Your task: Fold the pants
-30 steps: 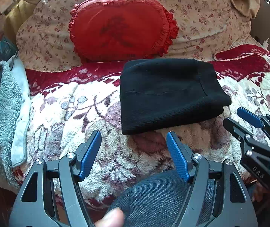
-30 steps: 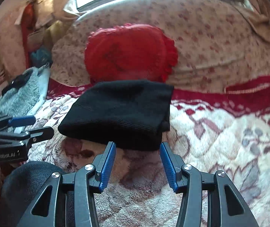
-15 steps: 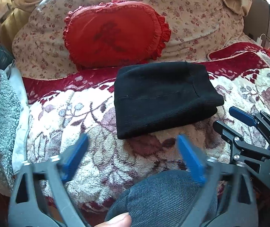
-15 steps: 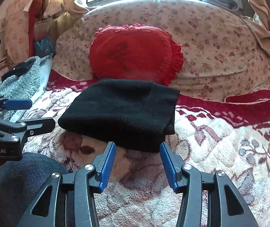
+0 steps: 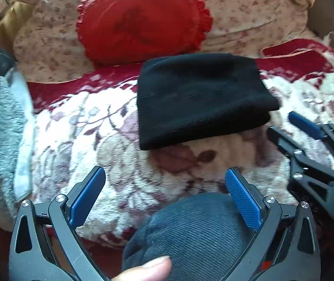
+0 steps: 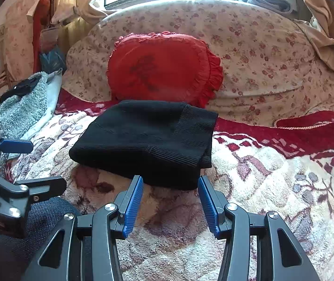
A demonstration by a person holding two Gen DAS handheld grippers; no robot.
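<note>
The black pants [image 5: 199,98] lie folded into a compact rectangle on the floral blanket [image 5: 92,126], just in front of a red pillow. In the right wrist view the same pants [image 6: 146,140] sit right beyond my fingertips. My left gripper [image 5: 164,185] hovers near the blanket's front edge, wide open, nothing between its blue pads. My right gripper [image 6: 170,186] is open too, empty, with its tips a little short of the pants' near edge. Each gripper shows in the other's view: the right gripper [image 5: 291,128] and the left gripper [image 6: 42,166].
A red ruffled pillow [image 6: 164,68] leans on a large floral cushion [image 6: 260,53] behind the pants. A grey-blue towel [image 5: 0,140] lies at the left. A person's knee in dark denim [image 5: 197,231] and a fingertip [image 5: 146,269] are below the left gripper.
The left gripper's jaws have spread from partly open to wide open. The right gripper and the folded pants have kept their places.
</note>
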